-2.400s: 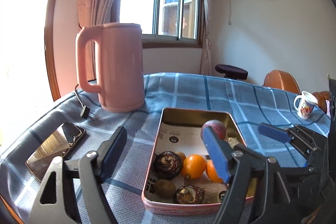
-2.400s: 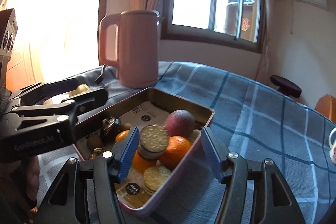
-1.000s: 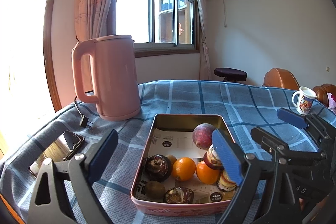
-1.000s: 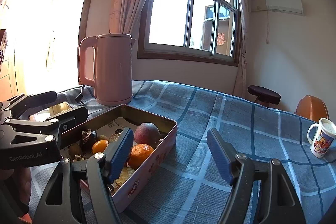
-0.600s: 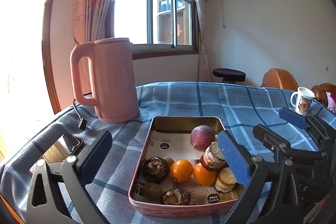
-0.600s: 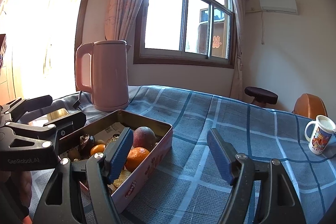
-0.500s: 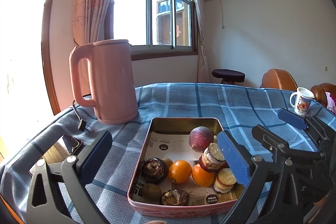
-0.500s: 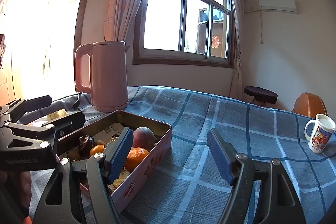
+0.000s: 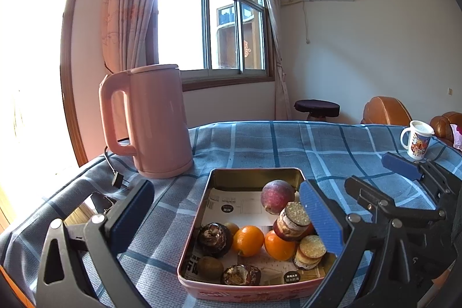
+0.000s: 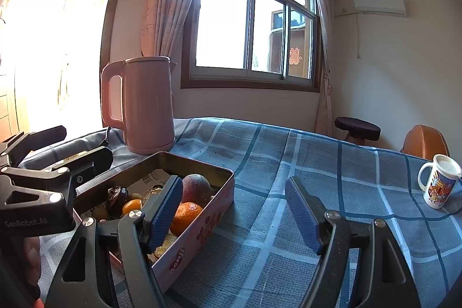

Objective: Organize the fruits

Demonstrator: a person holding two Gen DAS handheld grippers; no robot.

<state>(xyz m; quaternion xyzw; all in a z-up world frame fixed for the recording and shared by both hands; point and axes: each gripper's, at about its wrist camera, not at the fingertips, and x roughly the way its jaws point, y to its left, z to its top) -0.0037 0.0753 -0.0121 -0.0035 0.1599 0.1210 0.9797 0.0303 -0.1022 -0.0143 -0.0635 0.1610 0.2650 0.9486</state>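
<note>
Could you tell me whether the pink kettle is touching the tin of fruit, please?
Apart. In the left wrist view, a strip of blue checked tablecloth shows between the pink kettle base and the tin far rim.

A pale pink kettle (image 9: 153, 120) stands at centre left on a blue tablecloth (image 9: 288, 146) checked with white and darker blue lines. Below it, a pink-sided tin (image 9: 248, 292) with a gold interior holds two orange fruits (image 9: 248, 240) and a red-purple fruit (image 9: 277, 197).

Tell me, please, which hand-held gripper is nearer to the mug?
Right. The right hand-held gripper hovers between tin and mug; the left hand-held gripper straddles the tin, farther away.
</note>
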